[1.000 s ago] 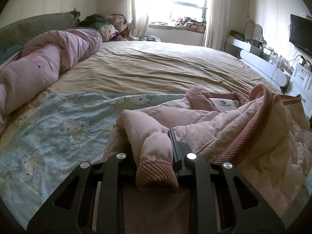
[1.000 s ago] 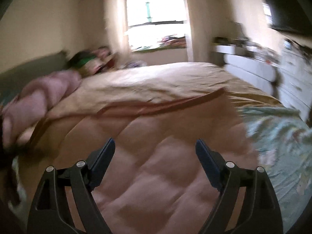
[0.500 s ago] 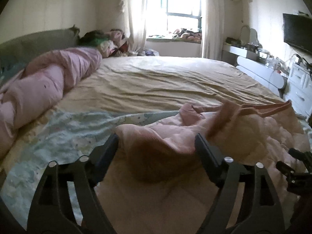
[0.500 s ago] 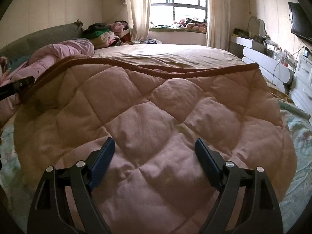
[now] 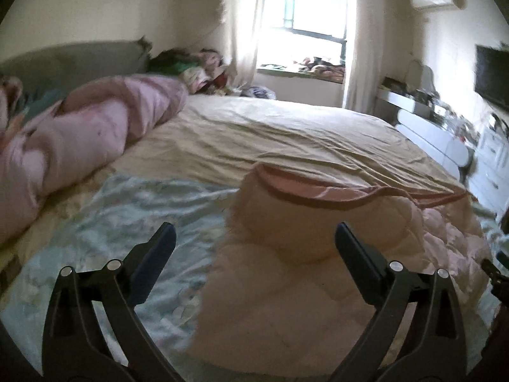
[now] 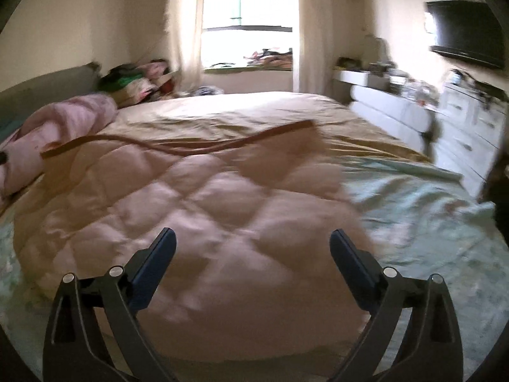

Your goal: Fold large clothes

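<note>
A pink quilted jacket [image 5: 318,254] lies folded on the light blue printed sheet [image 5: 127,216] at the near end of the bed. Its darker ribbed hem [image 5: 350,191] runs along the far edge. My left gripper [image 5: 254,245] is open and empty, above the jacket's left part. In the right wrist view the jacket [image 6: 206,210] fills the middle, with the hem [image 6: 191,146] across its far side. My right gripper [image 6: 251,248] is open and empty, just above the jacket's near edge.
A tan bedspread [image 5: 286,133] covers the far half of the bed. A rolled pink duvet [image 5: 79,137] lies along the left side. Piled clothes [image 5: 191,70] sit near the window. A white dresser [image 6: 461,127] and a wall TV [image 6: 467,35] stand on the right.
My left gripper let go of the jacket's cuffed sleeve, opened and pulled back and up. The jacket has settled flat on the bed. My right gripper stayed open and shifted a little.
</note>
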### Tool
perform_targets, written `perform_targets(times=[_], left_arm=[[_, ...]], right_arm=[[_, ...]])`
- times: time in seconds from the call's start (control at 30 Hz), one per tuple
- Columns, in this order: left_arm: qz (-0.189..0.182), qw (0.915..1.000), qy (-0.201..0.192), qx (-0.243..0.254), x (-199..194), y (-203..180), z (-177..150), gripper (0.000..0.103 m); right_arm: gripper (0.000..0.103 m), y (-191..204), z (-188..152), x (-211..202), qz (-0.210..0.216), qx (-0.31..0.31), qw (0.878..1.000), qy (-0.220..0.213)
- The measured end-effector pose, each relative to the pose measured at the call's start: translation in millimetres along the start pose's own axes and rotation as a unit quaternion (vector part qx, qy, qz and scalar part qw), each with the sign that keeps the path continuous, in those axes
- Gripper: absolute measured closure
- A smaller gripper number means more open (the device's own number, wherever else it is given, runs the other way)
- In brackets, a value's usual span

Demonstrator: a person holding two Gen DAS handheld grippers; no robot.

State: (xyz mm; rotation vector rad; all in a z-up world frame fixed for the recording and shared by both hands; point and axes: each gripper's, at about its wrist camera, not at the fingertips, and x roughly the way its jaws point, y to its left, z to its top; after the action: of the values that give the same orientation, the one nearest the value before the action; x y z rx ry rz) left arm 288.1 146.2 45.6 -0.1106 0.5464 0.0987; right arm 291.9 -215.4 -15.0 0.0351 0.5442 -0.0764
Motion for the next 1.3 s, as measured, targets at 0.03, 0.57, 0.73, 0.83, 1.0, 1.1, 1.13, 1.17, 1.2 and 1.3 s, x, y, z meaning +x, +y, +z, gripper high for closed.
perform_targets(times=[0.03,0.57,0.73,0.83,1.0,1.1,1.13,1.17,1.2,1.3], left_arm=[[0.002,0.9999,0.008,-0.012,0,7,-3,0.009],[-0.019,0.9923,0.119,-0.026,-5,25,-106,0.011],[-0.057,0.9895,0.132,0.016,-2,-14,-120,0.024],[-0.063,0.9879,0.136,0.041,6,-33,-127,0.030],[-0.047,0.9909,0.117,0.048,23,-44,-125,0.032],[-0.040,0.9934,0.096,0.048,31,-47,-109,0.032],[-0.039,0.9938,0.092,0.048,35,-49,-103,0.032],[-0.037,0.9943,0.088,0.048,39,-49,-99,0.032],[-0.035,0.9946,0.086,0.046,42,-50,-95,0.032],[-0.026,0.9946,0.091,0.044,61,-50,-81,0.032]], right_arm=[[0.006,-15,-4,-5,-0.011,0.013,1.000,0.004],[0.006,-100,-53,-16,-0.005,0.125,0.990,0.060],[0.006,-102,-45,1,0.014,0.125,0.990,0.065],[0.009,-99,-40,21,0.031,0.118,0.989,0.088],[0.059,-81,-36,37,0.048,0.083,0.991,0.093],[0.067,-70,-26,42,0.029,0.077,0.994,0.075],[0.067,-70,-22,44,0.027,0.082,0.994,0.073],[0.068,-68,-16,47,0.024,0.086,0.994,0.069],[0.068,-66,-11,50,0.021,0.085,0.994,0.066],[0.068,-59,3,61,0.008,0.072,0.996,0.060]])
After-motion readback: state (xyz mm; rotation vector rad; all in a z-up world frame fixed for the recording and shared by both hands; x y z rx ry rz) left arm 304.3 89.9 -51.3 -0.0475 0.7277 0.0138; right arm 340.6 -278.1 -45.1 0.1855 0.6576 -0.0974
